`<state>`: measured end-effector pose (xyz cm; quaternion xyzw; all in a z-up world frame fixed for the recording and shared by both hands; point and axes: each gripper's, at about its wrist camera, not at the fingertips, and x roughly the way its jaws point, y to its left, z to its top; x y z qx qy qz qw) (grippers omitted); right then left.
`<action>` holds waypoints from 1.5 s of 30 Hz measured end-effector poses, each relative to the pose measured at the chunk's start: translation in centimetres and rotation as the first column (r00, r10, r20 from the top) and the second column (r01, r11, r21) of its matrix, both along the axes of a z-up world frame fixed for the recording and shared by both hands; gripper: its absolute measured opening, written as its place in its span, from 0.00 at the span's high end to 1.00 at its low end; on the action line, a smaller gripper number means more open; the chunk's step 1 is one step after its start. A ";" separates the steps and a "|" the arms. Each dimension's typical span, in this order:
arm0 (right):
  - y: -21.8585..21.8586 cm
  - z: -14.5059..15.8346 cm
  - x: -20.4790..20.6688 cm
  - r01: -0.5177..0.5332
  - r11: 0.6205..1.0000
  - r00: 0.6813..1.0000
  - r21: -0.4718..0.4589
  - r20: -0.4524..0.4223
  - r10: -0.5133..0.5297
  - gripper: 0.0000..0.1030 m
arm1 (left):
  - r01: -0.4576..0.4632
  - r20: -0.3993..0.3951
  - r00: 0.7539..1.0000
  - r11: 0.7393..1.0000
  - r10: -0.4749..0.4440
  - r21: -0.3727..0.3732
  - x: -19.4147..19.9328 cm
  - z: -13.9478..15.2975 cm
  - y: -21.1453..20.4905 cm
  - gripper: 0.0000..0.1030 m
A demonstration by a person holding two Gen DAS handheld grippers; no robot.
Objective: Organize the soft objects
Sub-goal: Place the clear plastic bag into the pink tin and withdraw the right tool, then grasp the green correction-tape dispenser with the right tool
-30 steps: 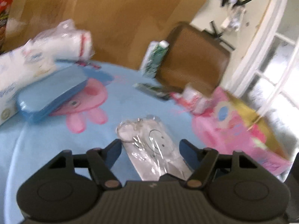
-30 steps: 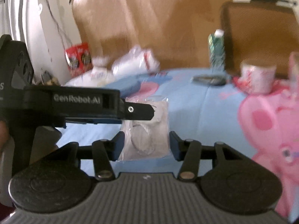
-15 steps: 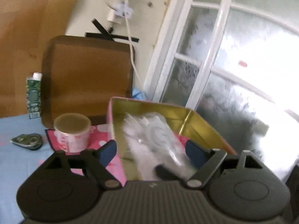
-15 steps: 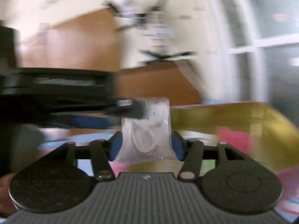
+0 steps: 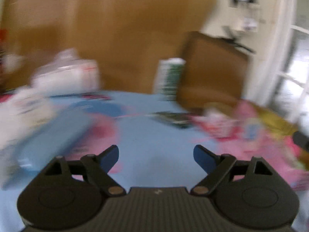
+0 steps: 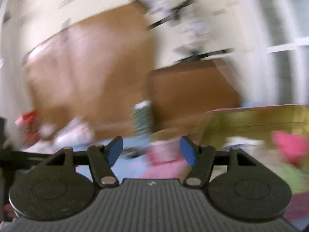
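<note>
Both views are smeared by motion. My left gripper [image 5: 155, 150] hovers over the blue cartoon tablecloth [image 5: 154, 131]; its jaws are opening and nothing is between them. White plastic-wrapped soft packs [image 5: 67, 75] lie at the far left. The pink box with gold inside [image 5: 270, 123] stands at the right edge. My right gripper [image 6: 151, 143] is near that box's gold wall [image 6: 251, 121]; its jaws are closing slightly and they are empty. The white packs [image 6: 73, 133] show far left there. No clear packet appears in either view.
A blue case [image 5: 50, 135] lies left of my left gripper. A green-and-white carton [image 5: 170, 77], a dark flat item [image 5: 173, 118] and a pink cup [image 5: 218, 121] sit near the brown chair back [image 5: 212, 73]. A window is at the right.
The left view swung from the gold box back to the table. The clear packet that both grippers carried is gone from between their fingers, and both stand wider than a second ago.
</note>
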<state>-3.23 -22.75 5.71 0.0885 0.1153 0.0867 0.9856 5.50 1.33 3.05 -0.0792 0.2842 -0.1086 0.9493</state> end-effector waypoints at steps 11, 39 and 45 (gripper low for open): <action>10.7 -2.5 20.3 -0.170 0.928 0.949 -0.331 -0.309 0.064 0.34 | 0.066 -0.011 0.998 0.982 -0.069 -0.177 0.5 -2.2 4.3 0.17; 7.4 -6.7 -2.9 -0.237 0.944 0.949 -0.230 -0.262 0.174 0.34 | 0.151 -0.111 0.977 0.962 -0.180 -0.229 -2.8 -2.4 1.9 0.17; 7.7 -7.1 -2.6 -0.288 0.937 0.941 -0.198 -0.241 0.238 0.50 | 0.168 -0.200 0.954 0.953 -0.221 -0.251 -6.3 -1.9 -1.7 0.20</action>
